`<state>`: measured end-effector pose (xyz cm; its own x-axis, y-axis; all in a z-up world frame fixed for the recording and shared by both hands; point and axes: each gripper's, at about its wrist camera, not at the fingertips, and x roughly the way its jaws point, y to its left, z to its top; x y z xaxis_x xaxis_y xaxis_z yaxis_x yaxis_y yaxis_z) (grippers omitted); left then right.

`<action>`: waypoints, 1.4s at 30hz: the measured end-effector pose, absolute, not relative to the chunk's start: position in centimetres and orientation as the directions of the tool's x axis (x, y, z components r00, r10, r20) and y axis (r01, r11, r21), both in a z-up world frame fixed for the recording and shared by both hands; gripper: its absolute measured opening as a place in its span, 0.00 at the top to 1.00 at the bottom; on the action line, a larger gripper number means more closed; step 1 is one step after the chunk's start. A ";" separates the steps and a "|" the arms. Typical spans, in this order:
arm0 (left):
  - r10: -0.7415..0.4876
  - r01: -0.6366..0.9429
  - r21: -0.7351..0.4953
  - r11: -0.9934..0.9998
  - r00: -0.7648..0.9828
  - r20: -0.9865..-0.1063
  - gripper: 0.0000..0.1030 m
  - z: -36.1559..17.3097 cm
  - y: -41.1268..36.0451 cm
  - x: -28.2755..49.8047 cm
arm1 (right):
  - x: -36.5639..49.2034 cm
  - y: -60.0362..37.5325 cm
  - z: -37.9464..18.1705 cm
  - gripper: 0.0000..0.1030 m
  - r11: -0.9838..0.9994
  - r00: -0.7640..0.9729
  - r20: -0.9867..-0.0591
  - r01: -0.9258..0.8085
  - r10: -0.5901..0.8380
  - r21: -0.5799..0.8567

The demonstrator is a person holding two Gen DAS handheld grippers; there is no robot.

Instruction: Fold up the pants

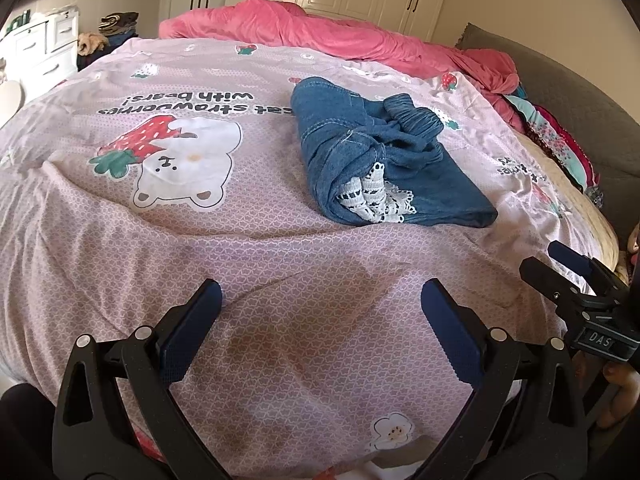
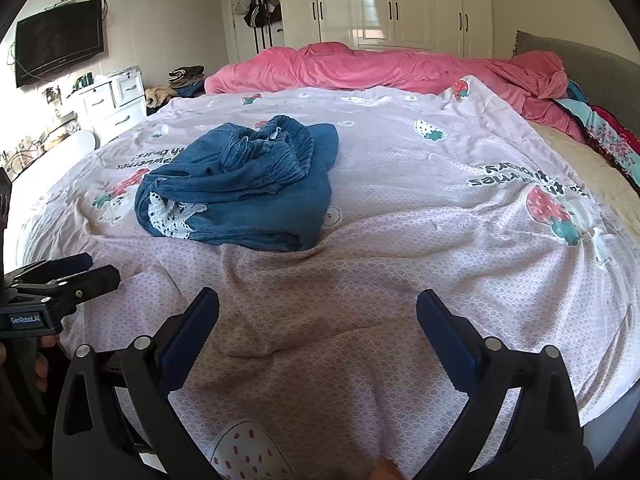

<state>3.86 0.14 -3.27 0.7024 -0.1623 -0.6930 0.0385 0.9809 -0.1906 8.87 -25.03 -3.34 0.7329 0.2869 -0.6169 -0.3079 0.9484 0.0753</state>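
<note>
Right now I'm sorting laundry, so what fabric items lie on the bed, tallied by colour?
Blue: 1, the denim pants
Pink patterned: 1, the strawberry bear sheet
Coral pink: 1, the crumpled blanket
Multicoloured floral: 1, the cloth by the headboard
Total: 4

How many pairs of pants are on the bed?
1. The blue pants lie bunched on the pink sheet, beyond both open tools. More clothes may hide in the pile by the headboard.

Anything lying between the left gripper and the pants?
Nothing: only bare pink bedsheet separates the open left gripper from the denim pants, in the left wrist view.
</note>
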 end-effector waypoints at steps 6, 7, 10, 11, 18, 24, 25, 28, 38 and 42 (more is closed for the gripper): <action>-0.161 0.037 -0.190 0.981 0.703 -0.693 0.09 -3.2 0.1 3.9 | 8.9 -25.1 -3.5 0.04 0.951 0.731 -0.623 -0.301 0.279 0.073; -0.160 0.036 -0.190 0.981 0.703 -0.693 0.09 -3.2 0.1 3.9 | 8.9 -25.1 -3.5 0.04 0.952 0.731 -0.625 -0.298 0.275 0.070; -0.160 0.035 -0.190 0.981 0.705 -0.691 0.09 -3.1 0.1 3.8 | 9.0 -25.1 -3.5 0.04 0.953 0.732 -0.624 -0.296 0.274 0.070; -0.160 0.035 -0.191 0.981 0.705 -0.691 0.09 -3.1 0.1 3.8 | 8.9 -25.1 -3.5 0.04 0.952 0.732 -0.623 -0.297 0.275 0.072; -0.155 0.030 -0.188 0.982 0.703 -0.694 0.09 -3.1 0.1 3.8 | 9.0 -25.1 -3.5 0.04 0.953 0.737 -0.620 -0.294 0.271 0.068; -0.154 0.031 -0.187 0.982 0.703 -0.694 0.09 -3.1 0.1 3.8 | 8.9 -25.1 -3.5 0.04 0.953 0.736 -0.620 -0.295 0.272 0.068; -0.155 0.031 -0.188 0.982 0.703 -0.694 0.09 -3.1 0.1 3.8 | 8.9 -25.1 -3.5 0.04 0.953 0.736 -0.620 -0.294 0.271 0.067; -0.156 0.030 -0.190 0.981 0.702 -0.695 0.09 -3.1 0.1 3.8 | 8.8 -25.1 -3.4 0.04 0.954 0.737 -0.620 -0.294 0.270 0.066; -0.159 0.028 -0.196 0.980 0.701 -0.695 0.09 -3.1 0.2 3.8 | 8.9 -25.1 -3.5 0.04 0.956 0.739 -0.620 -0.287 0.264 0.065; -0.157 0.026 -0.196 0.980 0.701 -0.696 0.09 -3.0 0.2 3.8 | 8.9 -25.1 -3.5 0.04 0.956 0.740 -0.619 -0.287 0.264 0.065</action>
